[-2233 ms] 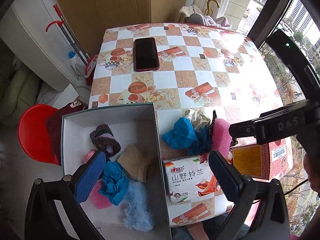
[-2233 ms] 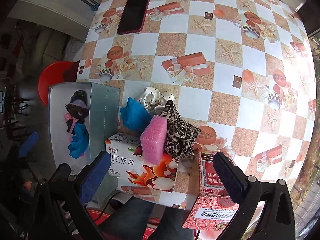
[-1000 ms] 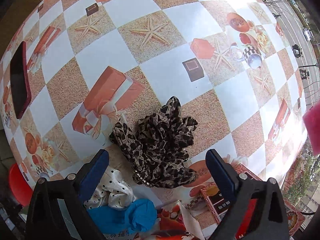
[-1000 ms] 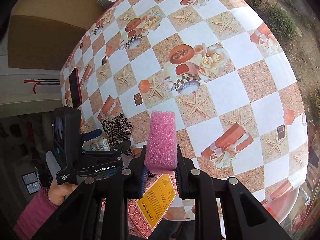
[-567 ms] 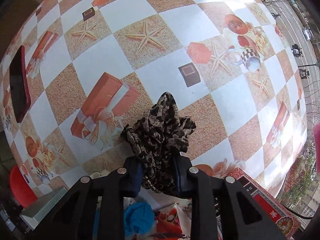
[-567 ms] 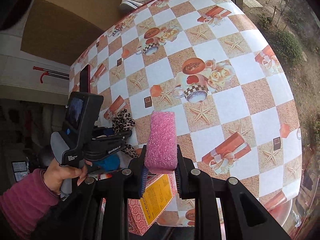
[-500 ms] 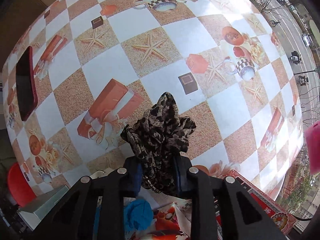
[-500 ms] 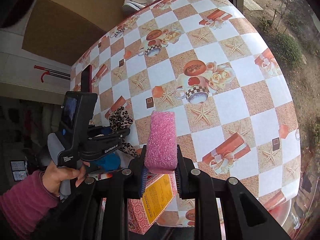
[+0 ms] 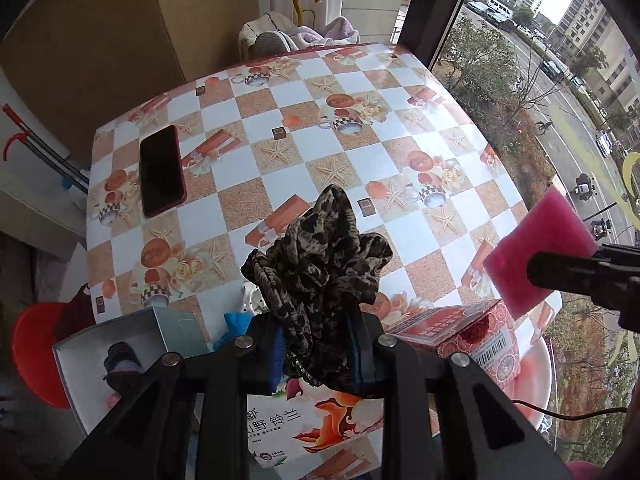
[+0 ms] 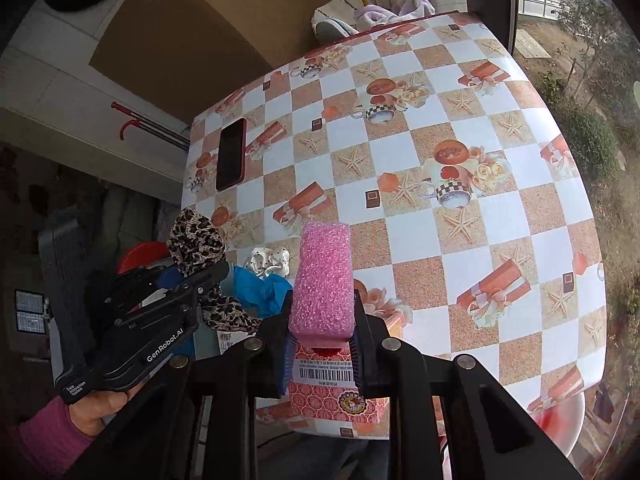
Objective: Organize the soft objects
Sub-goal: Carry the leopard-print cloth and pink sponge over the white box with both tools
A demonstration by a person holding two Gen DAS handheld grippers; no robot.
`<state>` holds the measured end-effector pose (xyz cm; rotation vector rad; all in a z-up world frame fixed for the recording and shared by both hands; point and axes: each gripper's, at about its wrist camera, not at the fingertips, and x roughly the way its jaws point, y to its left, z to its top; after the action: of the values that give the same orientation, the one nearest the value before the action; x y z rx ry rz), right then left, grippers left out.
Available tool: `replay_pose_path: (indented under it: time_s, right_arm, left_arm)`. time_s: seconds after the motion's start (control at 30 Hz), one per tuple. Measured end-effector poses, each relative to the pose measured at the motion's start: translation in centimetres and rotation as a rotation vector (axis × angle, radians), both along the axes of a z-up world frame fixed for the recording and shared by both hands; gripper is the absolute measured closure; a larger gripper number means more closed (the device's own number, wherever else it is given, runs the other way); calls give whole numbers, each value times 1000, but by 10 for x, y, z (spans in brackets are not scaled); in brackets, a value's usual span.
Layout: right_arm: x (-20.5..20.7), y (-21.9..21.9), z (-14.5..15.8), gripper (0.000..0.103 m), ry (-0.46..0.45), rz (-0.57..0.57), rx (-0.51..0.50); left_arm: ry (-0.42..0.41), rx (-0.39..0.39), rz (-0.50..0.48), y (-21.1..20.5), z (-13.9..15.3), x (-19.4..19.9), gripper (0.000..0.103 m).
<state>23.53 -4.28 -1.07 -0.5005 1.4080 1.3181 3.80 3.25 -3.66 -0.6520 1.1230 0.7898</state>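
Two grips we see above the table [image 9: 400,92]: the left gripper [image 9: 320,344] clamps a leopard-print scrunchie [image 9: 320,256]. The right gripper [image 10: 322,344] squeezes a pink sponge [image 10: 324,276].

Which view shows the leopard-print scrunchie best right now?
The left wrist view: the leopard-print scrunchie fills the centre, clamped between the left tongs. The right wrist view catches it only at the left edge, partly hidden behind those tongs.

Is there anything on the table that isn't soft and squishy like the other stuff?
Yes: a dark phone in a red case lies alone on the far side of the table, away from the soft things. It is hard, so it looks out of place.
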Motion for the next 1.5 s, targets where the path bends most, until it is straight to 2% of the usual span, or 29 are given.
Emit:
replay_pose_path:
  time_s: [0.2,0.3,0.73,1.13,1.5]
  right_arm:
    - [-71,-4,5,78,-9,102,4]
    - [-106,-4,2,79,-8,160,-7]
    - [-223,9,9,78,-63,428,-4]
    - [-276,12,13,78,-116,563,-8]
    - [-291,11,12,78,-136,604,-10]
  left_arm:
    - [9,47,41,-34,17,-60,76]
    - [11,44,82,-47,21,-91,76]
    - [25,43,302,-81,18,-202,76]
    - [-2,41,414,-99,16,-245,76]
    - [3,38,441,-104,13,-258,76]
